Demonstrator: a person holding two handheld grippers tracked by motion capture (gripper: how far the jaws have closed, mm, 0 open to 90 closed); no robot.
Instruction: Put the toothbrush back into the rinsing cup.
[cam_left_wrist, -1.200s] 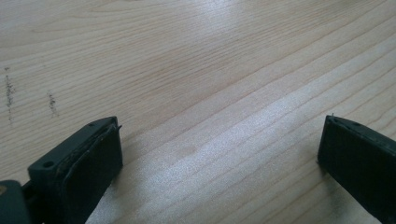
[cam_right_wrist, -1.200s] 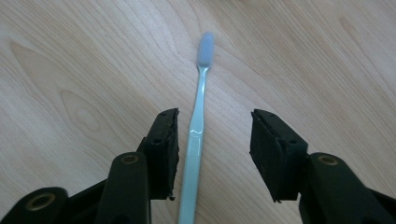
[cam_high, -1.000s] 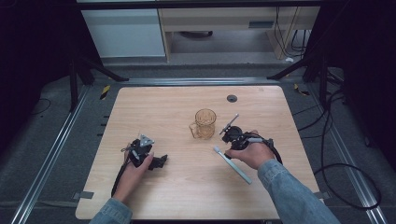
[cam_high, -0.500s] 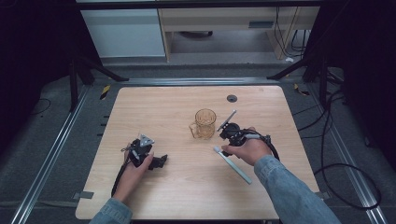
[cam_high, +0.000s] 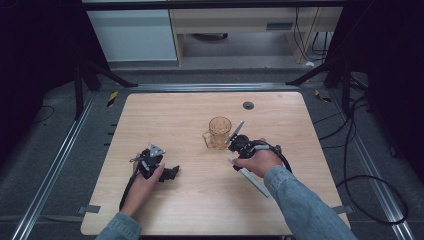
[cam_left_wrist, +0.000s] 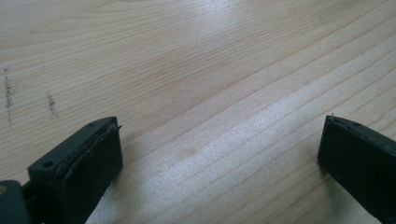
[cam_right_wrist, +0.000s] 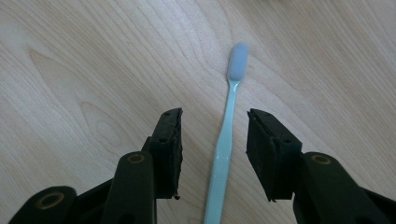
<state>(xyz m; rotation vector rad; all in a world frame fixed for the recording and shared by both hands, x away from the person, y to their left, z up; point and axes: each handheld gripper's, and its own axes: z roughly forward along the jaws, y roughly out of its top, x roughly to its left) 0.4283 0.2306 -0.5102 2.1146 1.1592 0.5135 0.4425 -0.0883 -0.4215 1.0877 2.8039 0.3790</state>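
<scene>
On the wooden table (cam_right_wrist: 70, 70), a pale-green toothbrush (cam_right_wrist: 225, 140) lies between the right gripper's (cam_right_wrist: 214, 140) parted jaws, ungripped.

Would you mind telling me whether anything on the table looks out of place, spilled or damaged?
Nothing looks spilled or broken. The toothbrush lies flat on the table between the right gripper's open jaws, not in the amber cup, which stands upright. Faint dark scuffs mark the wood near the left gripper.
</scene>
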